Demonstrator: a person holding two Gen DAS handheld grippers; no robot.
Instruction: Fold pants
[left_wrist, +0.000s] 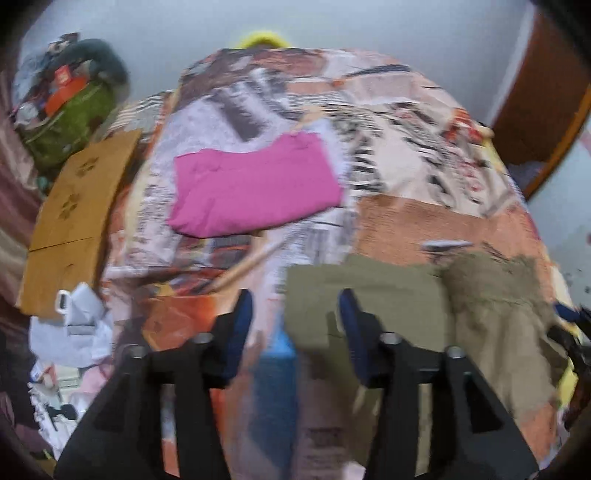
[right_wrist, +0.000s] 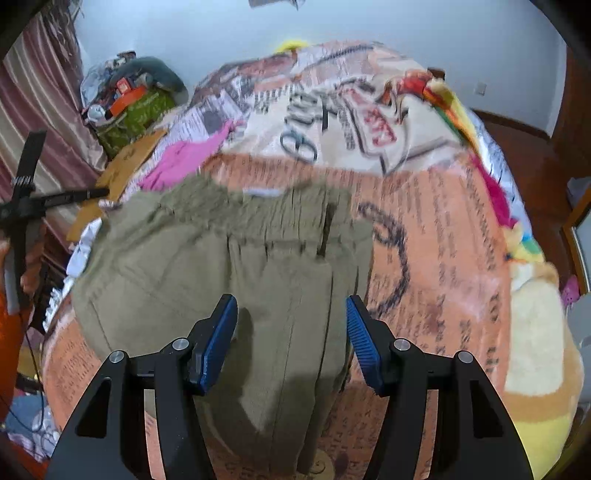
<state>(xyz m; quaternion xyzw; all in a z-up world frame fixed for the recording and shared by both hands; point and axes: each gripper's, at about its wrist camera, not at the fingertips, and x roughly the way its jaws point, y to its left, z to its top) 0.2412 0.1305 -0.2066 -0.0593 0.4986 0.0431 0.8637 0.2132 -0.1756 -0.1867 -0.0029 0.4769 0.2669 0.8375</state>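
Olive pants lie flat on a patterned bedspread, with the gathered waistband and a white label at the far side. My right gripper hovers over the pants with its blue pads wide apart, not pressing on the cloth. In the left wrist view the pants lie at lower right. My left gripper stands open over their left edge; the picture is blurred, and no cloth is pinched between its pads.
A folded pink garment lies further back on the bed. Brown cardboard and a green bag with clutter sit at the left. A plush toy lies at the right edge. A black stand rises at far left.
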